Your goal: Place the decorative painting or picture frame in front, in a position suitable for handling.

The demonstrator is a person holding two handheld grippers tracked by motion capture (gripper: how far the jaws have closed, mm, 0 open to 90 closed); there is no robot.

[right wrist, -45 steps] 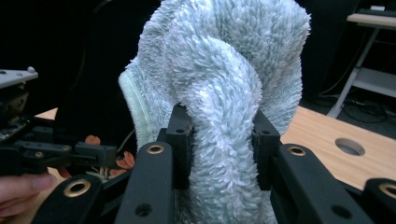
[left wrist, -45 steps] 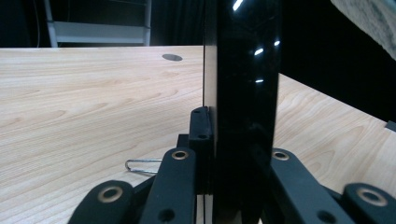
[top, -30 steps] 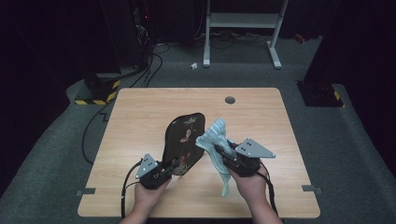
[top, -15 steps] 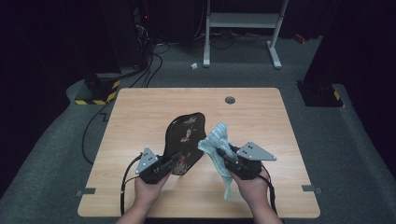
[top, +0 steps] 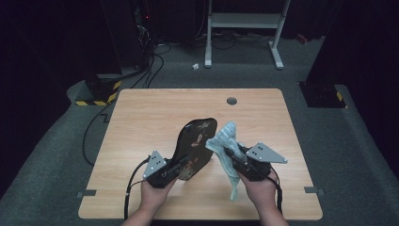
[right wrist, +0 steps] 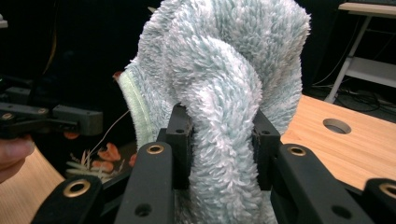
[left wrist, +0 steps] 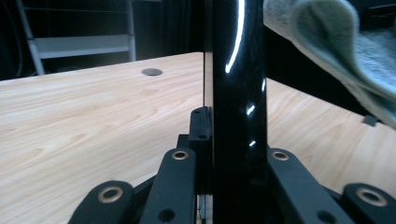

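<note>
A black lacquered tray (top: 195, 148) stands tilted on edge above the counter (top: 141, 117), its near rim clamped in the left gripper (top: 181, 165), whose jaws have just been closing on it. In the left gripper view the glossy tray (left wrist: 236, 93) runs straight up between the two jaws, pinched from both sides. Compared with a second ago, the tray sits a little higher and nearer the cloth, its flower-painted face turned toward the right hand.

The right gripper (top: 229, 153) is clenched on a pale blue-green cloth (top: 226, 141); the fluffy cloth (right wrist: 224, 93) bulges out above the jaws, and a loose tail hangs down past the hand toward the counter. The cloth's upper fold lies just beside the tray's right edge, seemingly touching it.

With the tray now firmly gripped and raised, wiping its face looks ready to begin. Both forearms come in low from the near edge, the left gripper pointing up and right, the right gripper angled up and left toward the tray.
</note>
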